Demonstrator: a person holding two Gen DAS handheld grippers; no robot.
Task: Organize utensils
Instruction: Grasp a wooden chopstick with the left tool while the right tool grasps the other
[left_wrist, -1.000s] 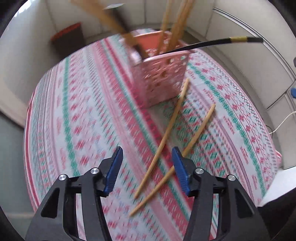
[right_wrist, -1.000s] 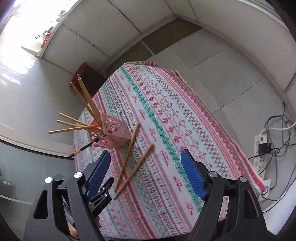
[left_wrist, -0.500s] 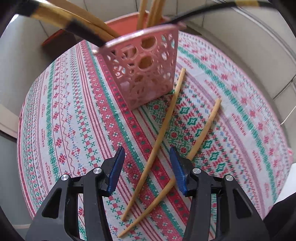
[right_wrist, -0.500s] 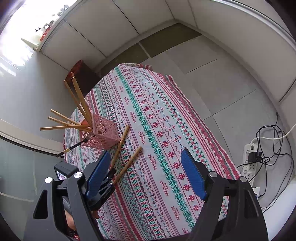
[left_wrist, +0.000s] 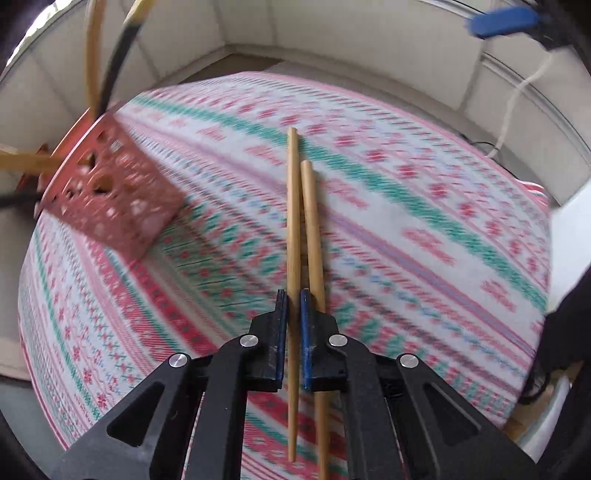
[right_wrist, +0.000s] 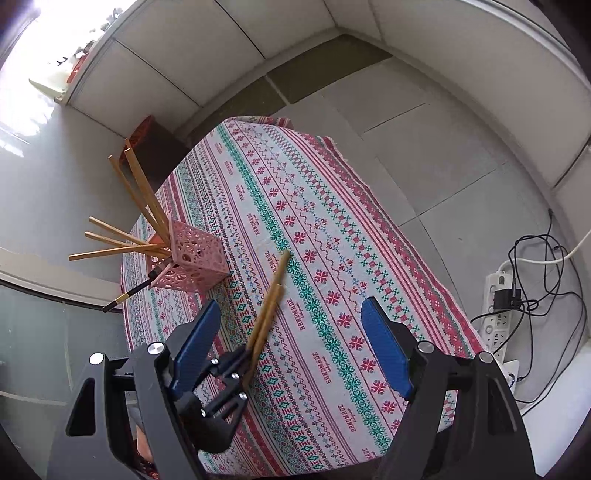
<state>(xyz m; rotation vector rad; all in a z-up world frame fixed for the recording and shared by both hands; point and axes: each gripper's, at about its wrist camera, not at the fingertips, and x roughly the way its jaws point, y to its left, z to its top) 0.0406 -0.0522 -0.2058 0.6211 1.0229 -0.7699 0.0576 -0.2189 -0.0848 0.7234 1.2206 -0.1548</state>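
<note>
So half a second ago my left tool (left_wrist: 293, 308) was sitting wide open above the two loose chopsticks, and now it's clamping down on the longer chopstick (left_wrist: 293, 221). The pads are pinching it about a third of the way up from the thin end. The second chopstick (left_wrist: 312, 229) is lying right beside it, touching or nearly so, running just under the right pad. I can't tell if it's getting caught in the grip too. The whole view is also swinging: the holder (left_wrist: 107, 206) was dead ahead before, and now it's sliding off to the left and blurring, so I'm already turning.

My right tool (right_wrist: 291, 343) is hanging well above the tabletop (right_wrist: 369, 258), spread wide with nothing in it, same as before.

What it means, I'm guessing: one stick is finally in hand, and the next bit is carrying it over to the holder (right_wrist: 194, 260), which is already bristling with sticks, one of them dark. That neighbour stick is worrying me a little; it might drag along.
</note>
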